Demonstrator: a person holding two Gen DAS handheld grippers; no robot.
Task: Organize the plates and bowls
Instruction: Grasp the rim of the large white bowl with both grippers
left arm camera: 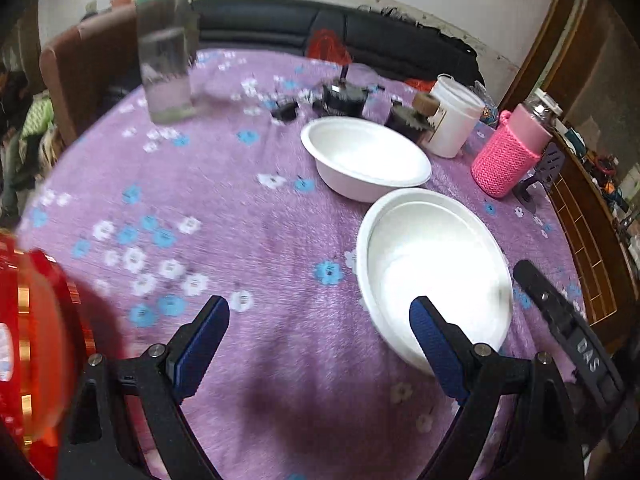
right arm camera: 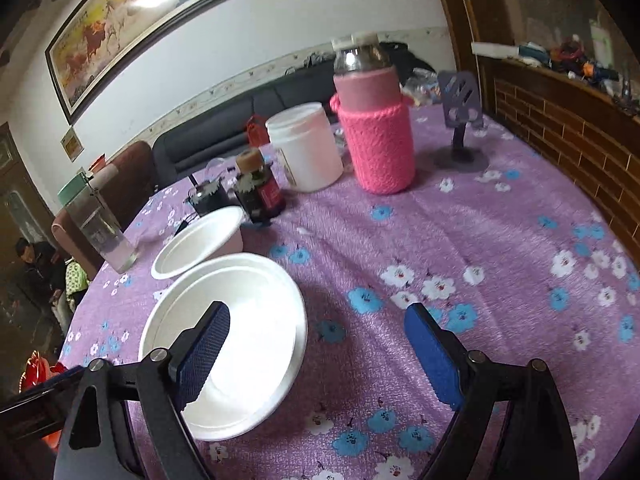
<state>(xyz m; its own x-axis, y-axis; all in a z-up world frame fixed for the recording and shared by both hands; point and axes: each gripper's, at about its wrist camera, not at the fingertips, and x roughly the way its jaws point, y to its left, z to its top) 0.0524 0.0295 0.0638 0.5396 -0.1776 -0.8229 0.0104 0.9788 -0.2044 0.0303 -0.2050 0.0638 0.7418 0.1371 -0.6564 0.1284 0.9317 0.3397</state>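
Nearby, two white bowls (left arm camera: 366, 158) (left arm camera: 434, 272) empty; glass (left arm camera: 168, 60) part-filled.

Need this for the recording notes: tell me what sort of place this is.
Probably a home's living or dining room. A round table under a purple floral cloth stands by a dark sofa, a framed horse painting hangs on the wall, and household bottles stand near two white bowls.

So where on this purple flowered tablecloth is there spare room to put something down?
Bare cloth lies between the pink knitted bottle and the right gripper; more left of the two white bowls. The far side around the white tub is crowded.
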